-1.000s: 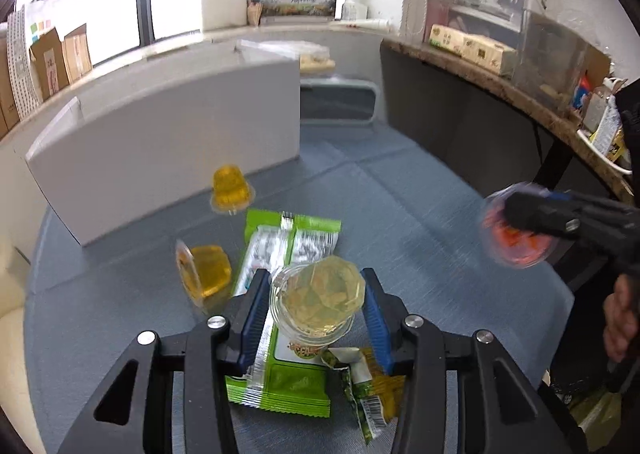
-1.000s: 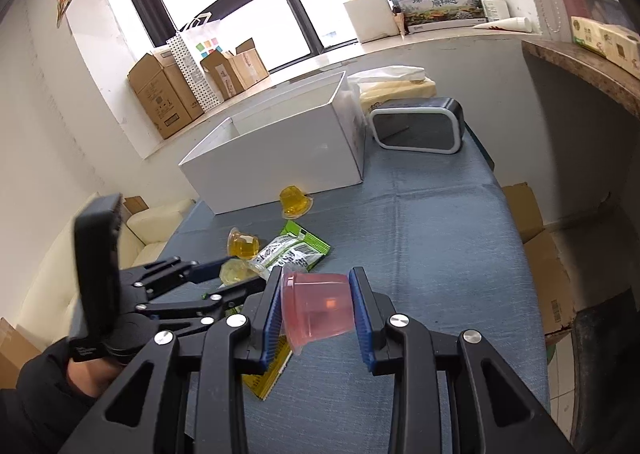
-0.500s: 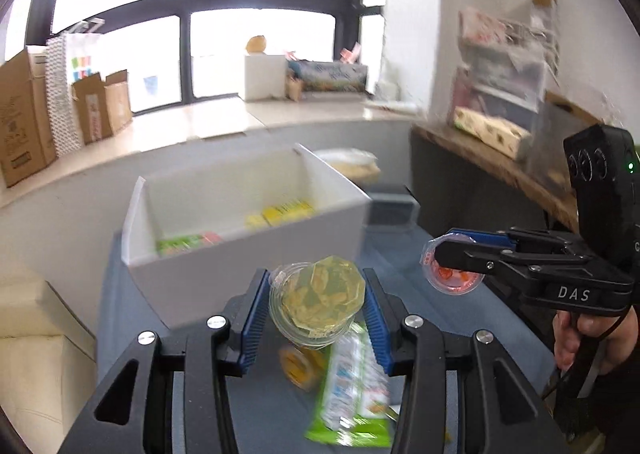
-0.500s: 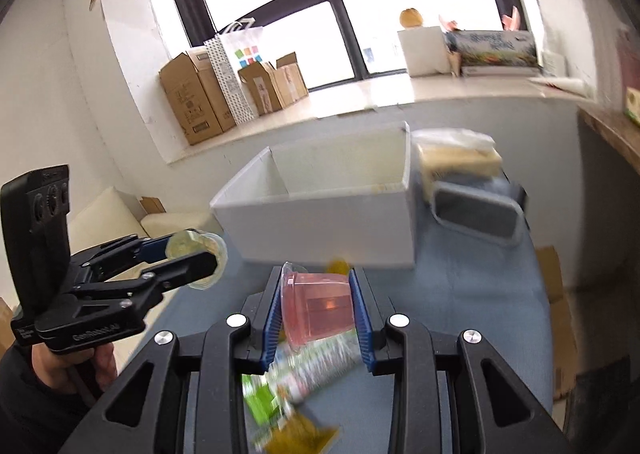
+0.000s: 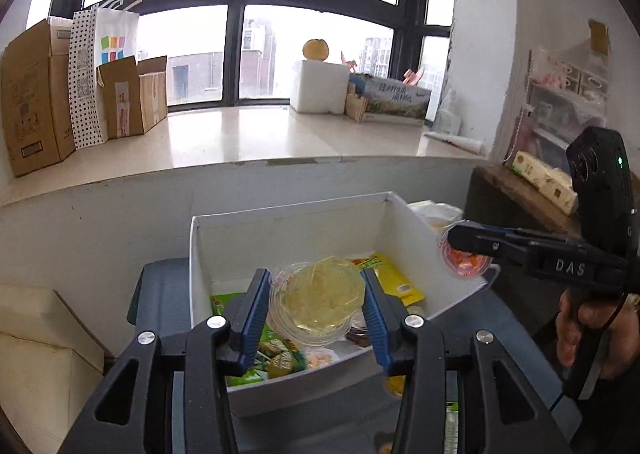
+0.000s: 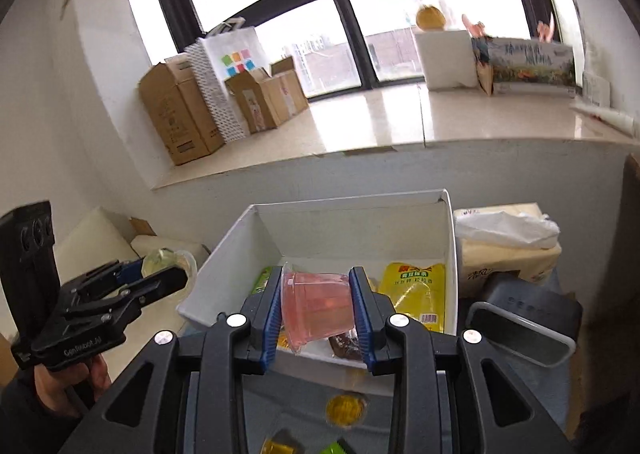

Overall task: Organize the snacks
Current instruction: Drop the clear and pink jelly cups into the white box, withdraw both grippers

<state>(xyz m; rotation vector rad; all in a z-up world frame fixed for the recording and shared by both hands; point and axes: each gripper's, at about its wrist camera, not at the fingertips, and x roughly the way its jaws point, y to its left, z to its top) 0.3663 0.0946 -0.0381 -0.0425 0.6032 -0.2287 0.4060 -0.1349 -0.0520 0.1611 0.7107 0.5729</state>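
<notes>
Left tongs [image 5: 316, 308]: clamped on yellow jelly cup [image 5: 318, 302], held above white box [image 5: 288, 226] | Right tongs [image 6: 316, 308]: clamped on pink jelly cup [image 6: 316, 308], held over near wall of white box | White box: at bench [image 5: 508, 338] far edge, holding yellow packet [image 6: 416, 294] and green packet [image 5: 256, 374].

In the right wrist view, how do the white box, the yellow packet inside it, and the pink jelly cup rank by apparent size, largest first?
1. White box, clearly the largest.
2 and 3. Yellow packet and pink jelly cup look about alike. The cup, held by the right gripper, is much nearer the camera, so I would not rank these two.
</notes>
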